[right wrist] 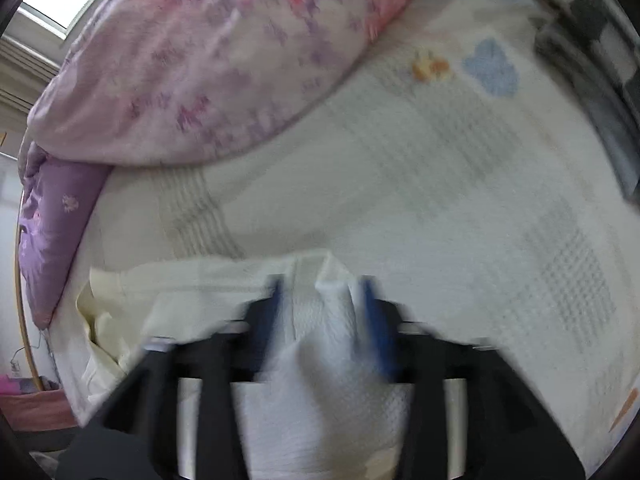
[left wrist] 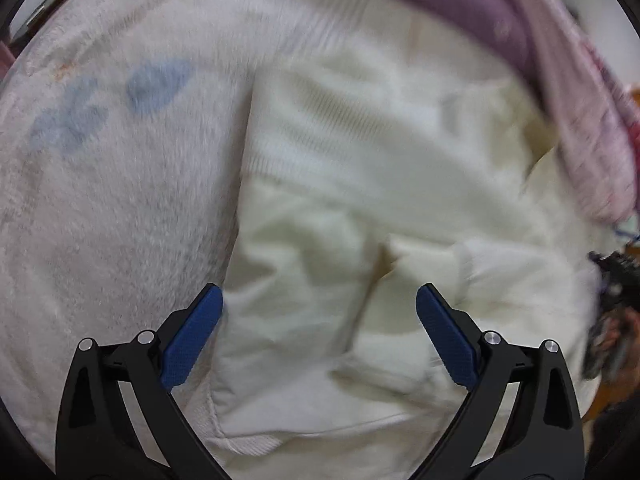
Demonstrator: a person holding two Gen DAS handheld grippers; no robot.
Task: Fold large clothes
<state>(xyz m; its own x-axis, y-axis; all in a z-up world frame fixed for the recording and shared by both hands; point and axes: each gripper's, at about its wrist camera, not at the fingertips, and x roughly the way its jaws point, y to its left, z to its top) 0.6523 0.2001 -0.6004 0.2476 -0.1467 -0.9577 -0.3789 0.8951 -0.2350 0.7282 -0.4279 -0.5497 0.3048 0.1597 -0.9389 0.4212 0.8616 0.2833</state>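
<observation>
Left gripper [left wrist: 319,300]: jaws spread wide, blue pads [left wrist: 191,336] well apart, nothing between them — it hovered over the garment without touching it, as far as the blurred frame showed.

Garment [left wrist: 360,208]: cream knit, ribbed in places, lying rumpled on the blanket [left wrist: 100,200]; it filled the middle and right of the left wrist view, with folds and a ribbed hem near the bottom edge.

Right gripper [right wrist: 324,312]: jaws drawn close on a bunched fold of the garment [right wrist: 320,360], the cloth rising between the blue pads [right wrist: 378,332] and spilling back toward the camera. The rest of the garment trailed left along the blanket [right wrist: 440,200]. Frame heavily blurred.

Blanket: white, fleecy, with blue and orange printed shapes — it covered the bed under the garment.

Quilt [right wrist: 180,72]: pink and purple floral, heaped beyond the garment; also at the upper right of the left wrist view [left wrist: 560,92].

Dark checked cloth [right wrist: 592,60]: upper right, on the blanket's edge.
</observation>
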